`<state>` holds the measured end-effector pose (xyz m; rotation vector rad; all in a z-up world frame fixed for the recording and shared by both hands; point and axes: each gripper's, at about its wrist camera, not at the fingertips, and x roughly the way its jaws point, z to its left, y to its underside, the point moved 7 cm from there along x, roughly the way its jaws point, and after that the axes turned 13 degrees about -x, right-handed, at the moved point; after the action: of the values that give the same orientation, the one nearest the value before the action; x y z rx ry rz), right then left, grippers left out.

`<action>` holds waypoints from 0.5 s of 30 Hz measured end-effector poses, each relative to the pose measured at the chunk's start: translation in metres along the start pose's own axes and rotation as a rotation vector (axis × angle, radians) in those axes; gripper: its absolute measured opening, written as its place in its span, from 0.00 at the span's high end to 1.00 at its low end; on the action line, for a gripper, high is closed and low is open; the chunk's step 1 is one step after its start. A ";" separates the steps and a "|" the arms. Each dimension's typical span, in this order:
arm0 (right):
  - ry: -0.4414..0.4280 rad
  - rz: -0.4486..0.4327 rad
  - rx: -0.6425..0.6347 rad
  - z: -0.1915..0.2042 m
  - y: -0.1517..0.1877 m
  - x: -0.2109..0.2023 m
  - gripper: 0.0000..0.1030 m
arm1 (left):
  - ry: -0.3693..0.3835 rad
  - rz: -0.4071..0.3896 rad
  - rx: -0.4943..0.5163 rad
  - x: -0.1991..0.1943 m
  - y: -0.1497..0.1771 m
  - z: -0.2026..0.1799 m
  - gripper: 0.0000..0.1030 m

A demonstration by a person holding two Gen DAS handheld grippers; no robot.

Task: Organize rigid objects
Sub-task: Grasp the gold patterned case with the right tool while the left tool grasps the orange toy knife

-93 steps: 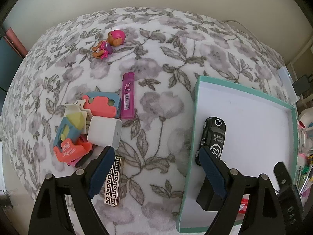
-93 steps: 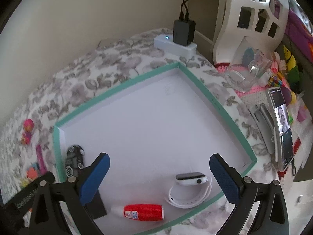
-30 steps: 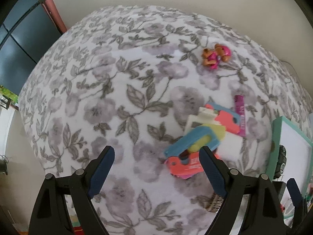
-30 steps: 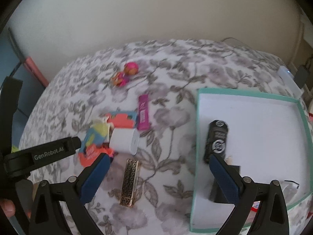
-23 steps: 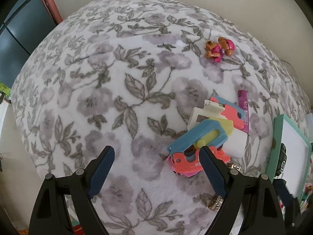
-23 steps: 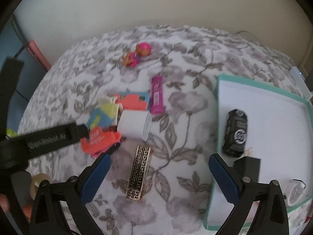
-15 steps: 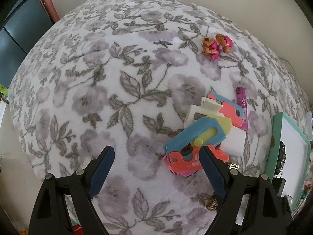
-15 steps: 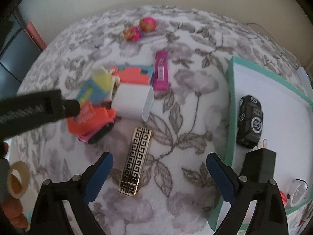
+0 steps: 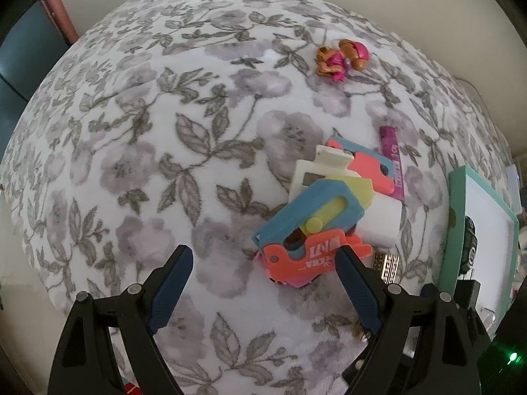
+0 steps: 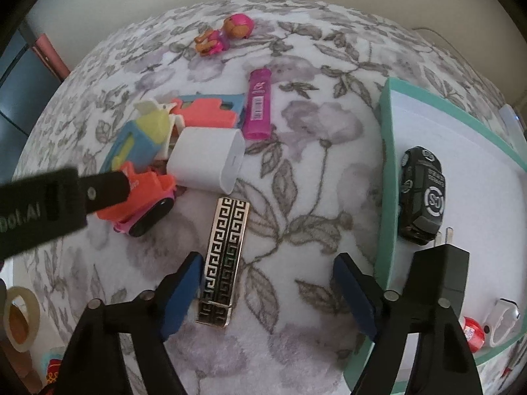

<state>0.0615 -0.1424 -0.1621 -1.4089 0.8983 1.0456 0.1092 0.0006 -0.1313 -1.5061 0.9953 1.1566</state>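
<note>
On a floral blanket lies a pile of plastic toys: an orange piece [image 9: 308, 258], a blue and yellow piece [image 9: 316, 210], a white cube [image 10: 207, 163], a magenta tube [image 10: 258, 108] and a pink doll [image 10: 227, 34]. A gold and black patterned bar [image 10: 224, 260] lies just right of my right gripper's left finger. My right gripper [image 10: 268, 283] is open and empty above the blanket. My left gripper [image 9: 263, 279] is open and empty; its right finger is beside the orange piece. A teal-rimmed white tray [image 10: 387, 177] at right holds a black toy car [image 10: 421, 194] and a black plug [image 10: 441, 276].
A white smartwatch [image 10: 504, 316] and a red tube [image 10: 472, 329] lie in the tray's near corner. A tape roll [image 10: 18, 319] sits off the blanket's left edge. A wall runs behind the bed. The left gripper's arm [image 10: 49, 204] crosses the right wrist view.
My right gripper swung from over the tray to the blanket and came down close to the patterned bar. My left gripper moved left and lowered toward the toy pile.
</note>
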 end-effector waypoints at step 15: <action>-0.030 -0.008 0.070 -0.025 -0.004 -0.010 0.43 | 0.000 -0.009 0.129 0.013 0.008 -0.033 0.14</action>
<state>0.0652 -0.1671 -0.1514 -1.3345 0.8984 1.0176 0.1114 -0.0341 -0.1427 -1.4068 1.0422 1.0661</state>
